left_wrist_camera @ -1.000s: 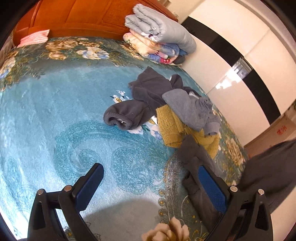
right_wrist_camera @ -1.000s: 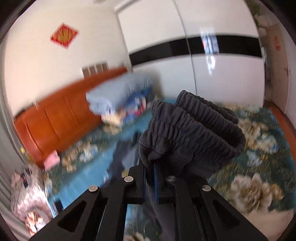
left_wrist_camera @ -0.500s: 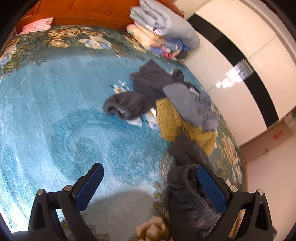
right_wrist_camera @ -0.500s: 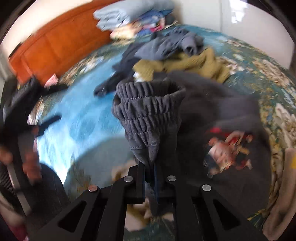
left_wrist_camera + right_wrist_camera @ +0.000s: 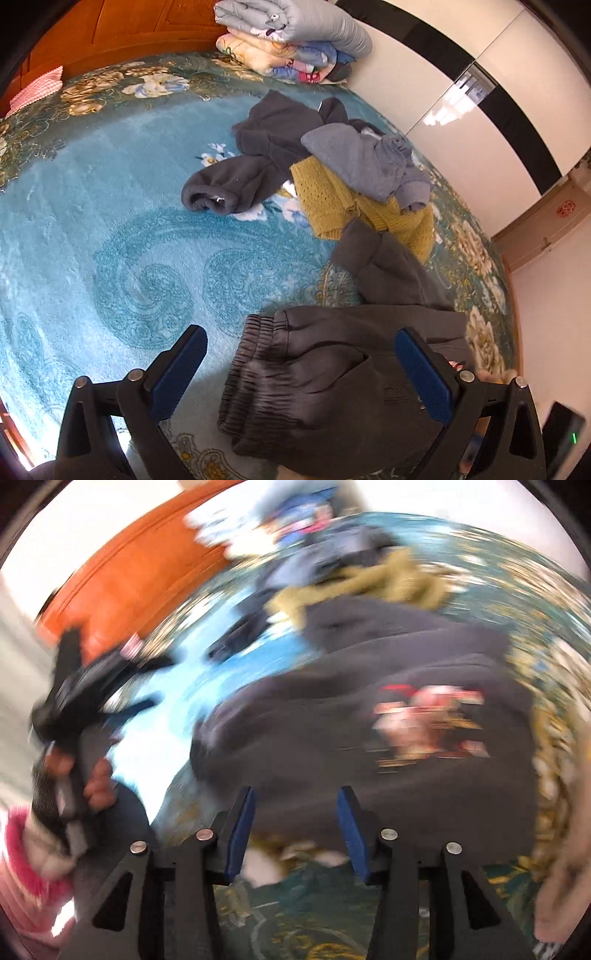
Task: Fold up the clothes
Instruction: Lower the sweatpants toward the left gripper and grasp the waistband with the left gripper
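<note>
Both wrist views look steeply down, close over the bed (image 5: 110, 229). They share the grey trousers (image 5: 332, 376) and clothes pile (image 5: 332, 173). The right view is blurred, so its framing is probably similar.

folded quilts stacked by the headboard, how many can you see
3: a grey quilt on top, a cream quilt under it, a blue patterned quilt beside that; more may be hidden.

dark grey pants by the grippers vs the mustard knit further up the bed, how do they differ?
Colour: the dark grey pants are charcoal; the mustard knit is yellow.
Fabric: the pants look smooth with a gathered elastic waistband; the knit has an open, holey weave.
Position: the pants lie nearest, partly between the left gripper's open fingers; the knit sits farther off, partly under a grey-blue garment.
Shared: both lie unfolded on the teal bedspread.
</note>
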### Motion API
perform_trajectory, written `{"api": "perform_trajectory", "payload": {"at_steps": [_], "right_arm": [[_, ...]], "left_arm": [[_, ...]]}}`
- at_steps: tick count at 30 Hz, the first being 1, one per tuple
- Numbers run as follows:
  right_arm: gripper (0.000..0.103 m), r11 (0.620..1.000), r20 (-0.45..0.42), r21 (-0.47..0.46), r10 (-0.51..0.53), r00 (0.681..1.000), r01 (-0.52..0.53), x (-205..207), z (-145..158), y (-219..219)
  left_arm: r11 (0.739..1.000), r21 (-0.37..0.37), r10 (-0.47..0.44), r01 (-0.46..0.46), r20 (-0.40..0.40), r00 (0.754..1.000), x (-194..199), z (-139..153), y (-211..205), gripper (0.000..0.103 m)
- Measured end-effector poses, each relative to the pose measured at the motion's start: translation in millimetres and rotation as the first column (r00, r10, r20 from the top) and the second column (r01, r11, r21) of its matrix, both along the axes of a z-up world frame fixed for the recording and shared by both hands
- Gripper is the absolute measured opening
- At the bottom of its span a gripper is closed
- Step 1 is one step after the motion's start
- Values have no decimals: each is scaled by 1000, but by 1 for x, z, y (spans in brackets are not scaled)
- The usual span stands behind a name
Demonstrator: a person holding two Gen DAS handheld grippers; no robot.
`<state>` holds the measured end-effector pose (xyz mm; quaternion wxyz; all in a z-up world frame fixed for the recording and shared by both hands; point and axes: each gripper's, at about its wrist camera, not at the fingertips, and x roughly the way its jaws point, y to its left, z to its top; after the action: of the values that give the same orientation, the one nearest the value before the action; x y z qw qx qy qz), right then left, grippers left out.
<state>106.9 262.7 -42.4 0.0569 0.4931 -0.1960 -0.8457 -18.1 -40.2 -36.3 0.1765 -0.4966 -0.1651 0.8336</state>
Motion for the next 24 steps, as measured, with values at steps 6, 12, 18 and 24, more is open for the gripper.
{"api": "perform_trajectory", "payload": {"at_steps": [6, 12, 18, 24], "right_arm": [[48, 927, 50, -56, -368, 928, 371, -15, -9, 89], [49, 946, 60, 112, -313, 948, 305, -52, -9, 94], [51, 943, 96, 239, -259, 961, 231, -49, -15, 96], [57, 926, 138, 354, -190, 972, 131, -66, -30, 95]], "left_arm": [[994, -93, -45, 51, 60, 997, -1, -13, 20, 102], [969, -223, -86, 108, 105, 991, -3, -33, 41, 87], [954, -267, -84, 137, 201, 976, -10, -59, 48, 55], [975, -179, -99, 129, 169, 981, -7, -52, 41, 43]]}}
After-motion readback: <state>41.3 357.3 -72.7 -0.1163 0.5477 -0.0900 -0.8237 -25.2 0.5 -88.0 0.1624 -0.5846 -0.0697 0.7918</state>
